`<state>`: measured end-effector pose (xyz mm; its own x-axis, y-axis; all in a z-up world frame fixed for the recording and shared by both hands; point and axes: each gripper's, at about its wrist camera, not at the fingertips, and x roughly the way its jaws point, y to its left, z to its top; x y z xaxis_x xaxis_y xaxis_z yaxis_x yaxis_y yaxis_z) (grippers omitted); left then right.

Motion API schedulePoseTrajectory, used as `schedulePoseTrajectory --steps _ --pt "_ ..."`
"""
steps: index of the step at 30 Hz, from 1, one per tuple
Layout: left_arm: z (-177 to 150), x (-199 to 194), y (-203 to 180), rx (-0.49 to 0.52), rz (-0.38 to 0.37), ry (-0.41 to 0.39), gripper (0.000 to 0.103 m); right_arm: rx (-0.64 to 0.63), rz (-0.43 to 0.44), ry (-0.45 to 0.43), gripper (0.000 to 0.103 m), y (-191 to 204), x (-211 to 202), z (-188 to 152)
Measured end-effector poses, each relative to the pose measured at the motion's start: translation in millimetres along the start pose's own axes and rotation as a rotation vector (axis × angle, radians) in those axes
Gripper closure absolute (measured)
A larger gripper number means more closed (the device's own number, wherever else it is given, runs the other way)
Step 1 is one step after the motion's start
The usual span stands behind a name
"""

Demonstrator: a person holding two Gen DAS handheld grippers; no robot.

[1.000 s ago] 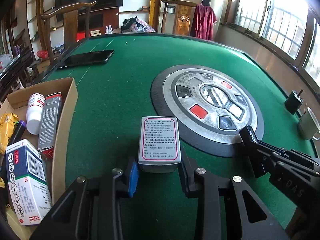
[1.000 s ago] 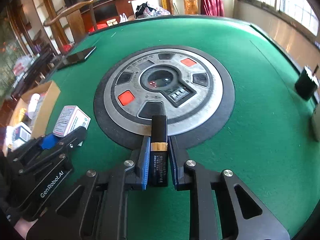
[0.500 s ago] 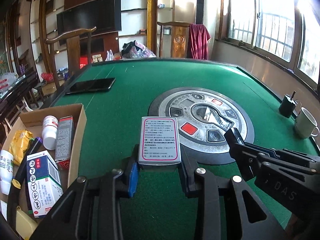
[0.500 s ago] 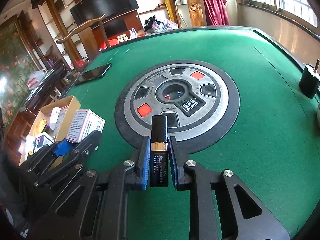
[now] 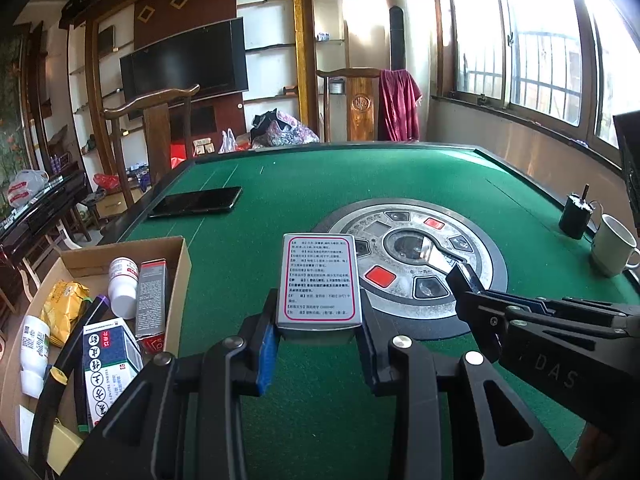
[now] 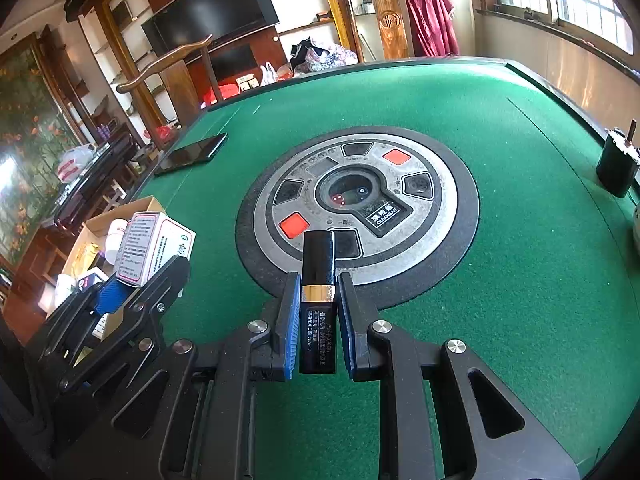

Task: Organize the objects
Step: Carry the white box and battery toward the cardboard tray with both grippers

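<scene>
Spanning both frames, green mahjong table [image 5: 312,184]. Cardboard box [image 5: 182,276], lower left, holds medicine packs. Left gripper [image 5: 318,344] clamps white medicine carton [image 5: 320,282] at frame centre, near the cardboard box. Right gripper [image 6: 319,320] pinches black battery [image 6: 318,300], lower centre, pointing up-frame.

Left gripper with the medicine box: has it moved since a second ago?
Yes. The left gripper, shut on the medicine box, has tilted upward: the phone sits lower in view.
</scene>
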<state>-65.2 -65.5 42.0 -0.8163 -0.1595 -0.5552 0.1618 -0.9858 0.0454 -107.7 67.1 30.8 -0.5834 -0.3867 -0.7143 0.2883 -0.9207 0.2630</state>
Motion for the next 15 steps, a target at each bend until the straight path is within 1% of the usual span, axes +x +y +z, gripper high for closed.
schedulePoseTrajectory --steps 15 --pt "-1.8 -20.3 -4.0 0.028 0.023 -0.078 0.069 -0.005 0.007 -0.015 0.085 2.9 -4.4 -0.7"
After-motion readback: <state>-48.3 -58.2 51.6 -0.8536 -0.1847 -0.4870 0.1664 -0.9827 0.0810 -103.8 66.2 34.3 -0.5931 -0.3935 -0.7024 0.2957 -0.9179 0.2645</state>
